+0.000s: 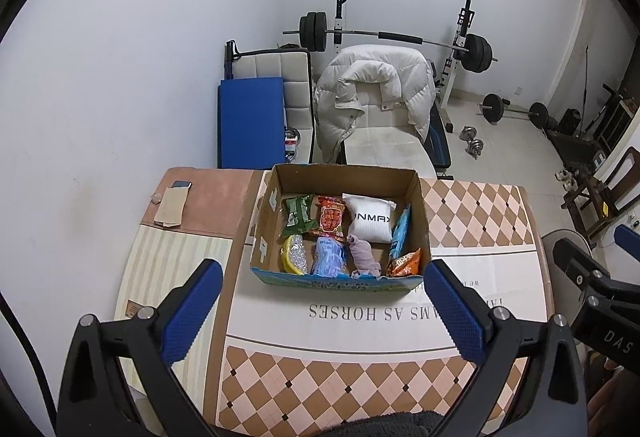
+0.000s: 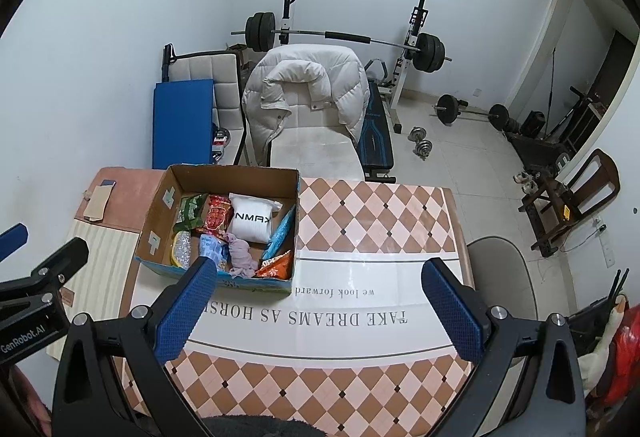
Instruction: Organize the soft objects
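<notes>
Both grippers (image 1: 323, 301) (image 2: 318, 299) spread wide, empty, filled cardboard box (image 1: 340, 279) just beyond

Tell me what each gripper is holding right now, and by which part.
Nothing is held. The left gripper and right gripper both hover with jaws wide open above the checkered table; the soft items all lie in the brown cardboard box.

This is a room in a home, used partly as a gym. A barbell (image 1: 384, 37) sits on a rack by the white wall, more weights (image 1: 516, 111) lie on the tiled floor, and a puffy white coat (image 1: 372, 93) hangs over a chair behind the table (image 1: 472, 205) with its checked cloth.
</notes>
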Action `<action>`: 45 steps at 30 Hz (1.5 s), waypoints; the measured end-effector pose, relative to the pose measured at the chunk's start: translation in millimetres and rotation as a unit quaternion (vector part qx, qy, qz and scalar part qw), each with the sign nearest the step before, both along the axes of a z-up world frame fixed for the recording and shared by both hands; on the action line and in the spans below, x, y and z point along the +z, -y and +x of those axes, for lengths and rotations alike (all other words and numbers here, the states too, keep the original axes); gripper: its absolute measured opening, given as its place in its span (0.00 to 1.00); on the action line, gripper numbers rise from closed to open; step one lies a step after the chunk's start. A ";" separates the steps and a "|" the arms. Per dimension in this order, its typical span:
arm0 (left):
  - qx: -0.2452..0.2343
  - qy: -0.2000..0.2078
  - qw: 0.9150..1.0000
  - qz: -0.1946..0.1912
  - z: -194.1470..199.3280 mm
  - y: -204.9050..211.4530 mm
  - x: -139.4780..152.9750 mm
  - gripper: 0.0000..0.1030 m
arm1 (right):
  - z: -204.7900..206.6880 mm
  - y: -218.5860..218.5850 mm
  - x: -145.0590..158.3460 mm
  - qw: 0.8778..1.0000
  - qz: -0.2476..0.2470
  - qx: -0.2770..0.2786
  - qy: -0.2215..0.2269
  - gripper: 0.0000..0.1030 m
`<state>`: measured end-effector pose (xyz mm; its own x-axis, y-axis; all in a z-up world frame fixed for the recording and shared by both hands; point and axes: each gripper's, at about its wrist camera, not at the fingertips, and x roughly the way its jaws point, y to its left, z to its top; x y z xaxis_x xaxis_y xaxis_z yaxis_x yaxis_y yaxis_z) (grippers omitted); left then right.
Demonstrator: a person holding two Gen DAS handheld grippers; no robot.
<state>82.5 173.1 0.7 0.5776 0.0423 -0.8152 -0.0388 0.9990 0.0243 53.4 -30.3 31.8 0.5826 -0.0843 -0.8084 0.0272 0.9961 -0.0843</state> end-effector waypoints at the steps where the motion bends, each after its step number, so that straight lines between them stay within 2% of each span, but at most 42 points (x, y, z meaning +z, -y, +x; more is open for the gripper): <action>1: 0.000 0.000 1.000 0.000 -0.4 0.4 0.0 1.00 | 0.4 0.2 -1.0 1.000 0.000 0.000 0.000 1.00; 45: -0.002 -0.002 1.000 -0.002 0.1 2.8 -0.6 1.00 | 2.2 5.5 1.8 1.000 -0.001 0.007 0.002 1.00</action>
